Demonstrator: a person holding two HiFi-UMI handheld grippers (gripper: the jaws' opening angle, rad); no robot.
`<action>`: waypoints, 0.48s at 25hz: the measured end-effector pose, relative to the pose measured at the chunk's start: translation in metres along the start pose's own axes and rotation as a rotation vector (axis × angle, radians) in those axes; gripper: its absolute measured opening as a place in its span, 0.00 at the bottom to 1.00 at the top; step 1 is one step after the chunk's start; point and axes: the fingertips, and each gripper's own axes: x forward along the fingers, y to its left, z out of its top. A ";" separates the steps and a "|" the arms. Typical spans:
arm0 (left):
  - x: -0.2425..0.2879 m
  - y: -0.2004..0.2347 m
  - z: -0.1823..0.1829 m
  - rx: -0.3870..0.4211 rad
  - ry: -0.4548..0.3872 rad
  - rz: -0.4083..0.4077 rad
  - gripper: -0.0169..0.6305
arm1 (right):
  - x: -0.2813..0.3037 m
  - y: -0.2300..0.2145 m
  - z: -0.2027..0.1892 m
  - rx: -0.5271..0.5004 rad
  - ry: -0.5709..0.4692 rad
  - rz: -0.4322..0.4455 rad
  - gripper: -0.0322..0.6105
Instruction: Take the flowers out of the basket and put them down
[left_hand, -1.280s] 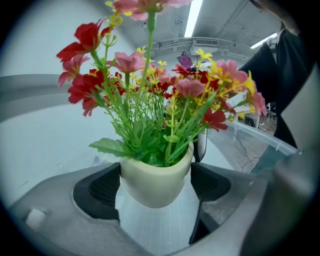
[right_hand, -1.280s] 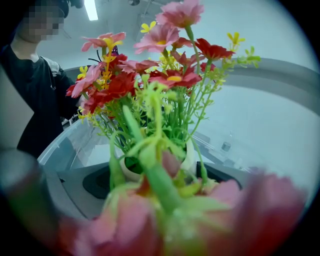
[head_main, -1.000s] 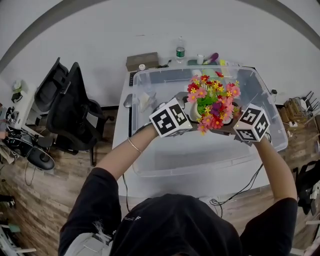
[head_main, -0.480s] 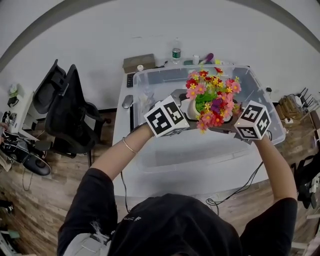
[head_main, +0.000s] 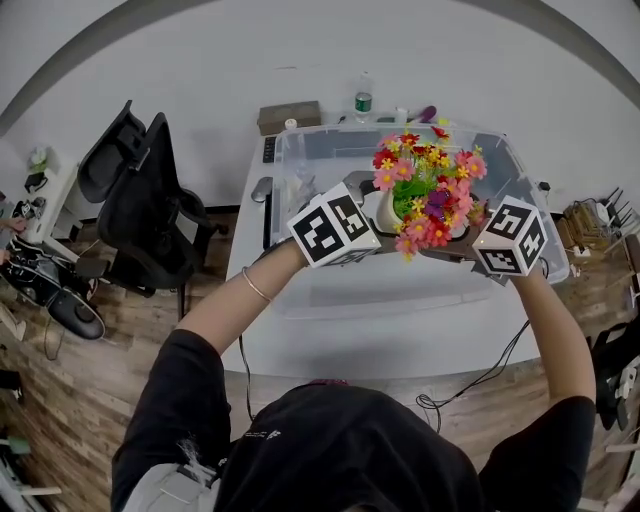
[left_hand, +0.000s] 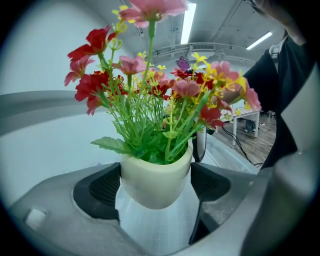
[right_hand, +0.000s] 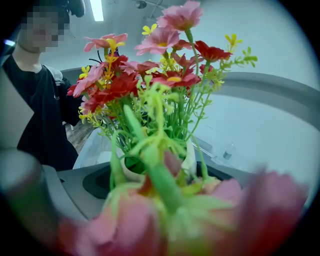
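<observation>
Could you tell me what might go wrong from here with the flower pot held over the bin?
1. The rounded pot is pinched only at its sides by the left gripper and the right gripper; it may slip or tilt if either eases.
2. It hangs over the clear bin; a low path out could catch the wall.
3. The flowers crowd the right gripper view, so placing by it may be hard.

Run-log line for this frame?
state: flowers in pot, held over bin | left gripper: shut on pot | right gripper: shut on pot | put-down: not yet
</observation>
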 end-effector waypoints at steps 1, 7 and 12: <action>-0.001 -0.001 0.002 -0.002 -0.002 0.004 0.69 | -0.001 0.001 0.001 -0.004 -0.001 0.002 0.75; -0.008 -0.004 0.007 -0.004 0.000 0.037 0.69 | -0.006 0.006 0.008 -0.033 -0.007 0.014 0.75; -0.018 0.000 0.008 -0.009 0.006 0.066 0.69 | -0.003 0.007 0.019 -0.055 -0.019 0.029 0.75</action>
